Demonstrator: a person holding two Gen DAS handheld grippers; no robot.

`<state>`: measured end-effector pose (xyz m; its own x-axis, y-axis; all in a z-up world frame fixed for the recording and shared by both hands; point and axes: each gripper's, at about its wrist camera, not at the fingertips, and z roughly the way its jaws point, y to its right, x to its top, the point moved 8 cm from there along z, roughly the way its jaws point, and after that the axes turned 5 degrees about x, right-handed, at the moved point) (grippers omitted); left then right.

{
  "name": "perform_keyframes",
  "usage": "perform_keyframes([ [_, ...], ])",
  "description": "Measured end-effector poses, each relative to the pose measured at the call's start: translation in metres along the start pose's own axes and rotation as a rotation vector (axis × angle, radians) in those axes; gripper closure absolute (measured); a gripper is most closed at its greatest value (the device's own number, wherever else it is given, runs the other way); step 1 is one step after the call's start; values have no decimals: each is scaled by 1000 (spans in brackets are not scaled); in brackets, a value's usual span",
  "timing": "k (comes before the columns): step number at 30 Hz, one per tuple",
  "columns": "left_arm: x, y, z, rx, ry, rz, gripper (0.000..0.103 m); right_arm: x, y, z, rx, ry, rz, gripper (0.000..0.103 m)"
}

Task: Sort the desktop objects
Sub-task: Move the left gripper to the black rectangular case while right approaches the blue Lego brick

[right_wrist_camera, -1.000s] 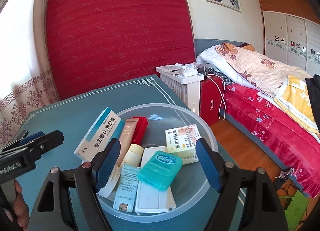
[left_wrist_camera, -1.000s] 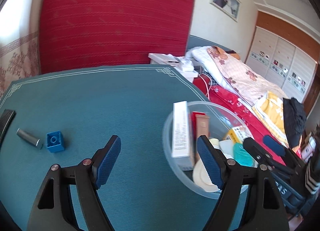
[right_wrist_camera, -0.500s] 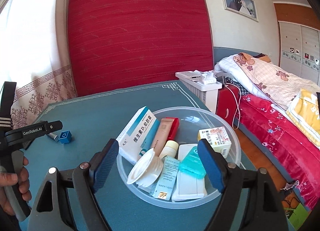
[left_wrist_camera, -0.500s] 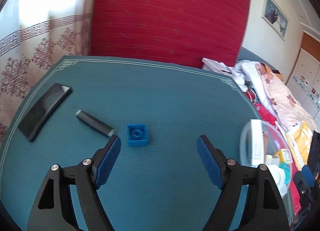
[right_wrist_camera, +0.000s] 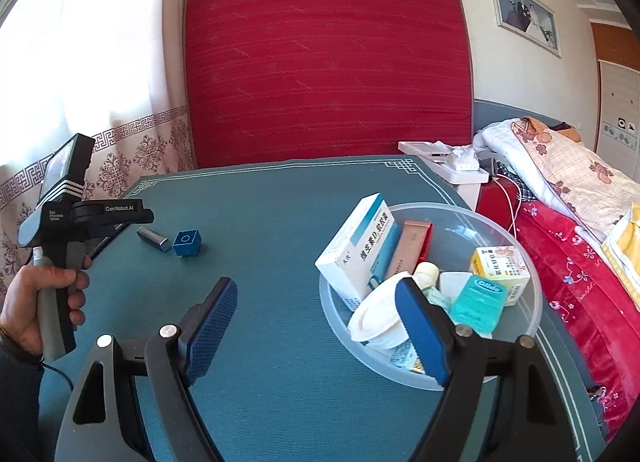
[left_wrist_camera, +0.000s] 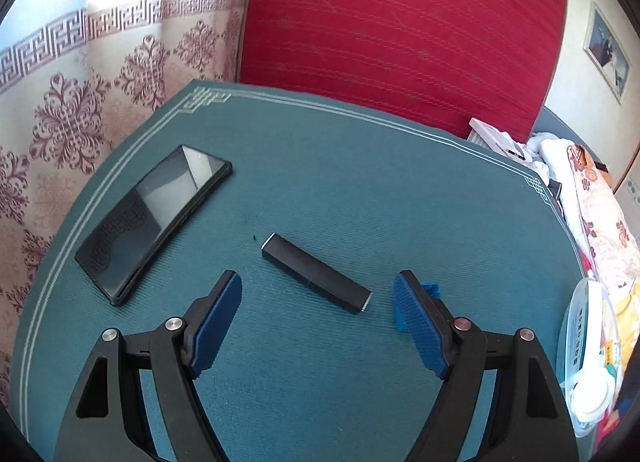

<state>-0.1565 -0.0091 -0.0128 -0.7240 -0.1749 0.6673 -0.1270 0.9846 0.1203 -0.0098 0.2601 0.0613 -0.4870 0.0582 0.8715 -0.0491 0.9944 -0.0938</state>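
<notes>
While the dark rectangular stick lies flat on the teal tabletop, the left gripper hovers just over its near side, fingers spread wide and nothing held between them. Right beside the stick's metal-tipped end sits the blue toy brick, half hidden behind the blue pad of the left gripper's right-hand finger; the right wrist view shows the brick and stick close together, though I can't tell whether they touch. Further left on the table, a black smartphone lies face up, angled, well apart from the stick.

Over on the right, the clear plastic bowl is packed: a white-and-blue medicine box leaning on its rim, a pinkish tube, a teal floss container, a small yellow box, a white round tub. The right gripper hangs wide apart and empty above the table, its right finger over the bowl's near edge. A hand grips the left tool's handle at the far left.
</notes>
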Motion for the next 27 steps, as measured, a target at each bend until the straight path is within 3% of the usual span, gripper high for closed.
perform_keyframes([
  [16,1,-5,41,-41,-65,-101,22,-9,-49,38,73,-75,-12,19],
  [27,-5,5,47,48,-23,44,21,-25,-84,68,109,-145,-68,19],
])
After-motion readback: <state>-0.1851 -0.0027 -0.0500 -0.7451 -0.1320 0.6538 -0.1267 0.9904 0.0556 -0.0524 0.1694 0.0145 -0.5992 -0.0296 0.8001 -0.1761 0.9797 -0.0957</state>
